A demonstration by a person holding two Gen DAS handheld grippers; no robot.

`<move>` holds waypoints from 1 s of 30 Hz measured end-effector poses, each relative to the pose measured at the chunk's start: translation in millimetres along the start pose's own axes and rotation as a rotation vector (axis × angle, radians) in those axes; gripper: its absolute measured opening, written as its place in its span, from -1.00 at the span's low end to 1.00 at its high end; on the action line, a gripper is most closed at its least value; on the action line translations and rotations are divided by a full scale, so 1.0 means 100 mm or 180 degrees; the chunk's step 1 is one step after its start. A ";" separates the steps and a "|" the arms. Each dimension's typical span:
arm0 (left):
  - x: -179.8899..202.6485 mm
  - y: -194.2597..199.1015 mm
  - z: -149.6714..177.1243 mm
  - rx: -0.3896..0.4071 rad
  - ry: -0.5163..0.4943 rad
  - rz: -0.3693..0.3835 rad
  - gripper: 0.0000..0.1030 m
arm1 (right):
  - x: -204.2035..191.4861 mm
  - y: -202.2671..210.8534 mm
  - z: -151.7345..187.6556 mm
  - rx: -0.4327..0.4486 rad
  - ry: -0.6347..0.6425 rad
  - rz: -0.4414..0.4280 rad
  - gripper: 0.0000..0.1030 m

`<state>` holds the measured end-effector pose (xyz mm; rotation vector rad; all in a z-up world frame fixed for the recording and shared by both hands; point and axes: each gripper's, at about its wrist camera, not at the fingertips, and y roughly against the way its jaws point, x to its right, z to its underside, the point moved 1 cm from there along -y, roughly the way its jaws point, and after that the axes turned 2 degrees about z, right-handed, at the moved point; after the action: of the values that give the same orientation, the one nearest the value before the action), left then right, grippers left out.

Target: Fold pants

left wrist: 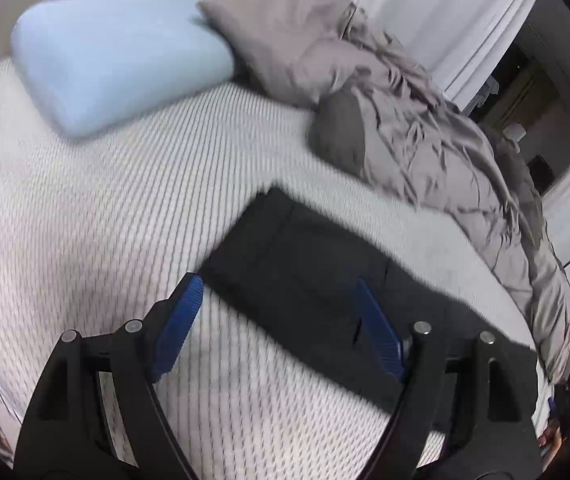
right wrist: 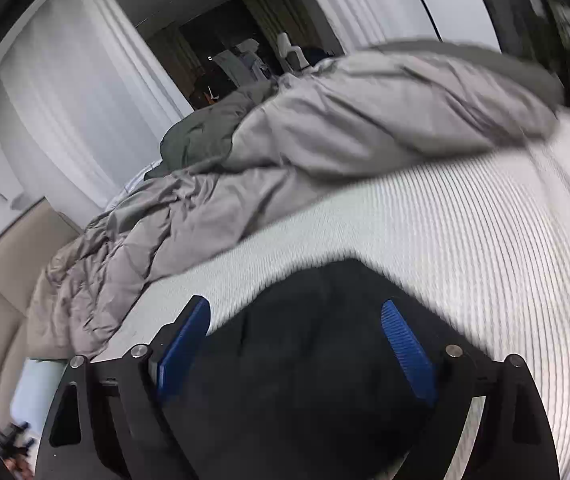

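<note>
The black pants (left wrist: 305, 276) lie flat as a folded strip on the white ribbed mattress (left wrist: 85, 208), running from the middle toward the lower right. My left gripper (left wrist: 277, 292) is open and empty above the pants' near edge, blue pads spread wide. In the right wrist view the pants (right wrist: 305, 360) fill the space below my right gripper (right wrist: 295, 312), which is open and empty, hovering over the dark fabric. Both views are motion-blurred.
A light blue pillow (left wrist: 117, 56) lies at the head of the bed. A rumpled grey duvet (left wrist: 425, 132) is piled along the far side, also in the right wrist view (right wrist: 285, 152). White curtains (right wrist: 65, 100) and a dark doorway stand behind it.
</note>
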<state>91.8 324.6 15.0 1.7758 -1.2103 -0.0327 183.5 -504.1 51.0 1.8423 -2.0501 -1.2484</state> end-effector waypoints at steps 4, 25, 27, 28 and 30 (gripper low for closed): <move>-0.11 -0.42 0.44 -0.0523 0.0325 0.0480 0.44 | 0.37 0.29 0.49 -0.0133 -0.0282 -0.0158 0.77; -0.29 -0.57 0.41 -0.0139 0.0414 0.0231 -0.97 | 0.83 -0.29 0.85 -0.0511 -0.1074 -0.0602 0.35; -0.30 -0.51 0.45 -0.0140 0.0397 0.0233 -0.97 | 0.83 -0.39 0.81 -0.0600 -0.1105 -0.0484 -0.50; -0.32 -0.44 0.48 -0.0135 0.0380 0.0267 -0.96 | 0.86 -0.39 0.82 -0.0631 -0.1139 -0.0507 -0.64; -0.37 -0.30 0.55 -0.0135 0.0295 0.0319 -0.96 | 0.88 -0.21 0.83 -0.0515 -0.1073 -0.0620 -0.77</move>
<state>67.0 316.3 -52.5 1.6599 -1.2213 0.0809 128.9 -538.6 -53.7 1.8997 -1.8770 -1.8290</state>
